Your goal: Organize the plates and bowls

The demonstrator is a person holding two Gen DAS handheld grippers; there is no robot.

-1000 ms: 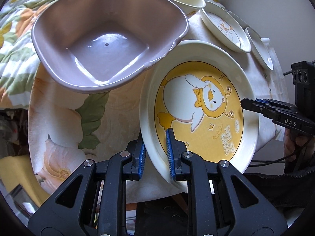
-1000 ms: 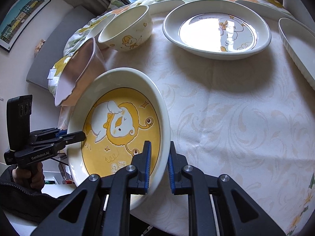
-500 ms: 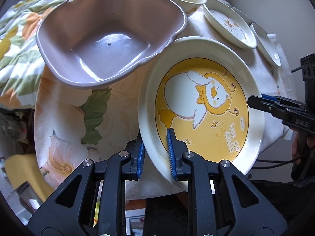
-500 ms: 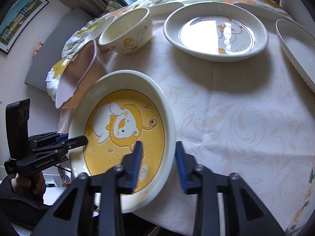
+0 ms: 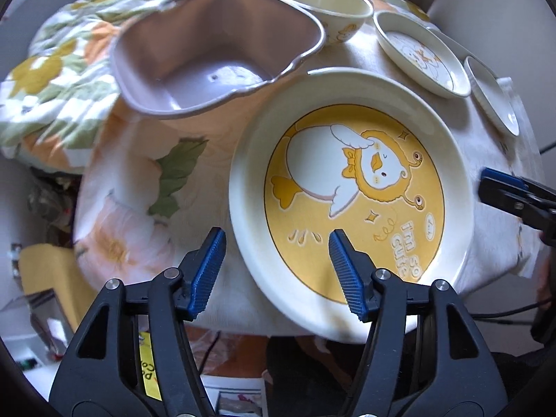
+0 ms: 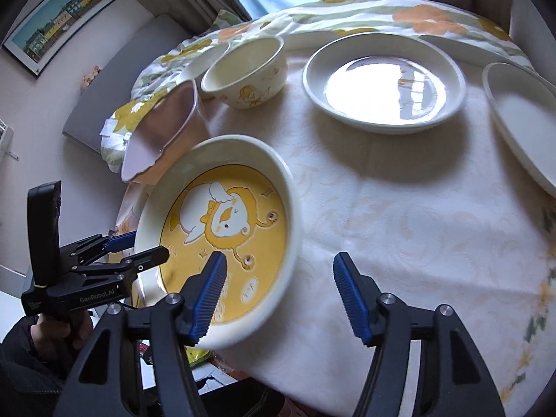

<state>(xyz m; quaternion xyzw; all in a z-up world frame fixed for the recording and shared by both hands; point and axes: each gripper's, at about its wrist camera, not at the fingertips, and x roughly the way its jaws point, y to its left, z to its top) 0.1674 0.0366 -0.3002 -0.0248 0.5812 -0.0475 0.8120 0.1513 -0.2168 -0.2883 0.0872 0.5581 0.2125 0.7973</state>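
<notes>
The cream plate with a yellow duck picture [image 5: 354, 187] [image 6: 222, 229] lies at the table's near edge, overhanging it a little. My left gripper [image 5: 277, 234] straddles its left rim; the jaws are opening and the pads [image 5: 208, 271] stand clear of the rim. My right gripper [image 6: 280, 257] straddles the opposite rim, its jaws also opening with no pad touching. Each view shows the other gripper at the plate's far side: the right gripper [image 5: 500, 191] and the left gripper [image 6: 146, 246].
A mauve square bowl [image 5: 215, 52] [image 6: 163, 128] sits just behind the plate. Beyond it stand a cream bowl [image 5: 323, 3] [image 6: 246, 69], a shallow duck plate [image 5: 420, 55] [image 6: 382, 83] and a white dish [image 5: 493, 97] [image 6: 521, 121]. A pale cloth [image 6: 399, 208] covers the table.
Both grippers were shut on the yellow plate's rim; the right jaws parted first, then the left. The plate now rests free on the table and both grippers have drawn back a little.
</notes>
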